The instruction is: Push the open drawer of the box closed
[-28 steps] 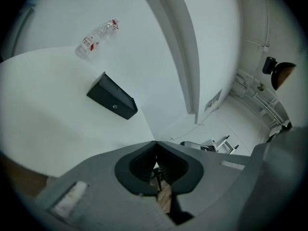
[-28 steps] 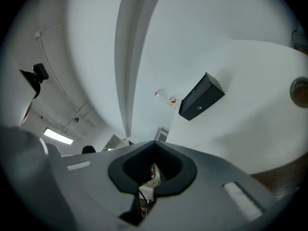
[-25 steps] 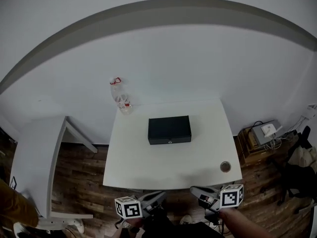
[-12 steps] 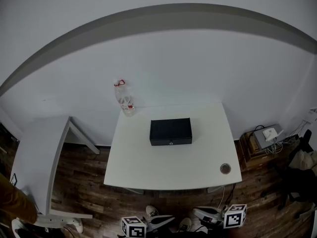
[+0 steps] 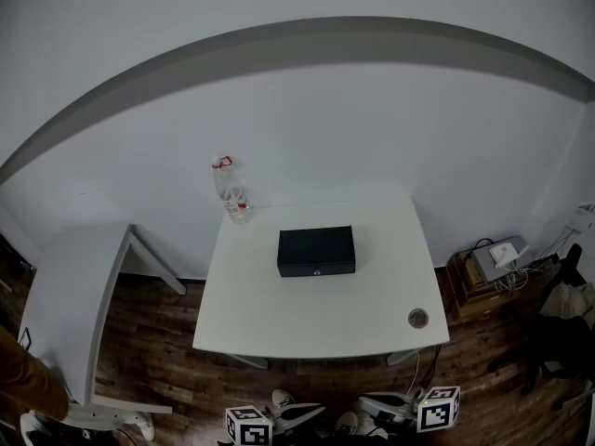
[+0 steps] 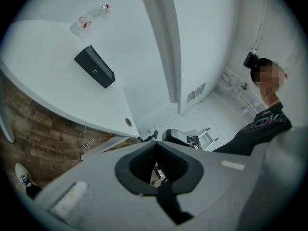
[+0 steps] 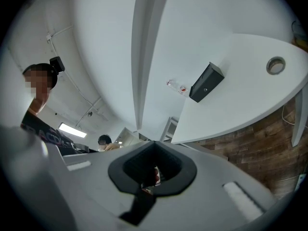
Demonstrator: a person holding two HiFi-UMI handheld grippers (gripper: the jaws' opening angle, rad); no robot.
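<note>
The L gripper (image 5: 311, 412) hangs low at the bottom edge of the head view, below the near edge of the table (image 5: 279, 328). Its jaws are pressed together at the tips, w/ nothing between them. The R gripper (image 5: 372, 403) is just beside it, also clenched and empty.

The black box (image 5: 316, 251) sits about mid-table, straight ahead of both grippers and well apart from them. Its long axis runs left-right, parallel to the near edge. The drawer front w/ a small knob (image 5: 317, 270) faces the person. From this far the drawer looks almost flush; I cannot tell how much it stands out.

My judgement: the push must go away from the person, square on the front. The L gripper is more in line w/ the knob, so it is approx. the nearer one.

Surface & room, left to right:
- a second white table (image 5: 65, 295)
- a plastic bottle (image 5: 231, 191) at the back-left corner of the main table
- a round cable hole (image 5: 418, 318) near the front-right corner
- a grey device (image 5: 502, 249) w/ cables, above the wood floor (image 5: 149, 360)

The top is white and smooth, so the box may slide when pushed.
</note>
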